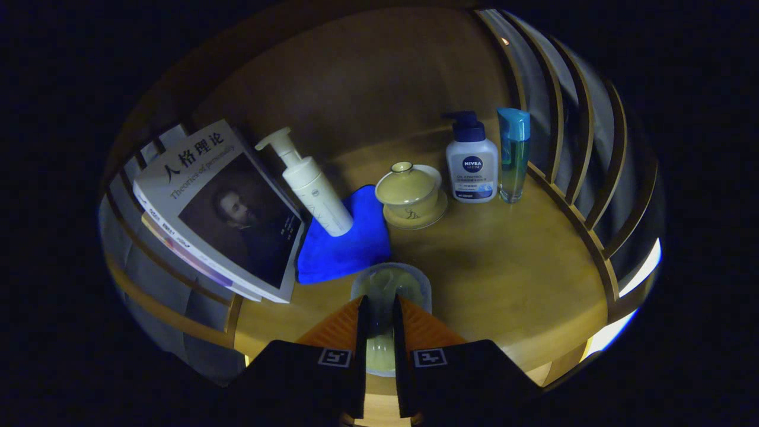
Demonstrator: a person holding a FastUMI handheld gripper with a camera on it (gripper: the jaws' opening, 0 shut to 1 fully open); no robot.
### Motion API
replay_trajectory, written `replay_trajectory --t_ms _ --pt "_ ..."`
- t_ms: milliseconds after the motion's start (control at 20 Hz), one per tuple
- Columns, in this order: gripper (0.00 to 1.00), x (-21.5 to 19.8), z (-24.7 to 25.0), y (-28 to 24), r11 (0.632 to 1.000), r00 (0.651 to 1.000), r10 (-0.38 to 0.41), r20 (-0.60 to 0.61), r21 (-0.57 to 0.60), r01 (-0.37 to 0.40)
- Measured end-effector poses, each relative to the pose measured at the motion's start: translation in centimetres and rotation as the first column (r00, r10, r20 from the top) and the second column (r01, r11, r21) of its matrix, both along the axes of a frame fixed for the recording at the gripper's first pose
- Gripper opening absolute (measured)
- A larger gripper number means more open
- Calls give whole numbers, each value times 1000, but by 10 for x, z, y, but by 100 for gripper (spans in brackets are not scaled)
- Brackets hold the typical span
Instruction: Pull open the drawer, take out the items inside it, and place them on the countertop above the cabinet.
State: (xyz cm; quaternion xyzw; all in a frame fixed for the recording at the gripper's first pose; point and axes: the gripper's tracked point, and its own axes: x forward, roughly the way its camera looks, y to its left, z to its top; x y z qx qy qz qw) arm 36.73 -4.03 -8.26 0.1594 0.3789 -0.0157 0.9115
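Clear plastic cup [388, 284] of pale yellowish jelly is held over the wooden countertop [504, 279], pinched between the gripper [379, 317] fingers.

The fingers are drawn nearly together, both pressed against the small cup's sides, and its round, translucent sealed top is seen just ahead of the fingertips. A smooth, warm-toned wood surface is edged by curved wooden slats [569, 136]. Beyond the cup a soft blue cloth [347, 243] is spread, with a white pump bottle [308, 184] leaning on it. A glossy, pale lidded ceramic teacup [411, 193] is set on its saucer, beside a white lotion bottle [472, 163] and a slim blue-green bottle [513, 154]. Stacked books [219, 210] are propped at the other side.
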Motion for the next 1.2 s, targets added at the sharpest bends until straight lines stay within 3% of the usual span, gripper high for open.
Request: replay_trajectory --t_ms 100,300,450,600,750,950,1200 --pt "23 2 -1 3 1000 1000 -10 19 -7 10" --pt "66 -5 6 13 1000 996 -9 91 14 8" --pt "98 -32 20 8 998 985 -13 169 -55 22" --pt "98 -77 49 21 990 948 47 316 -140 -3" --pt "98 -131 68 46 991 891 85 446 -132 -29" --pt "98 -184 65 53 991 846 68 529 -133 4" --pt "98 -253 63 73 978 782 116 612 -206 16"
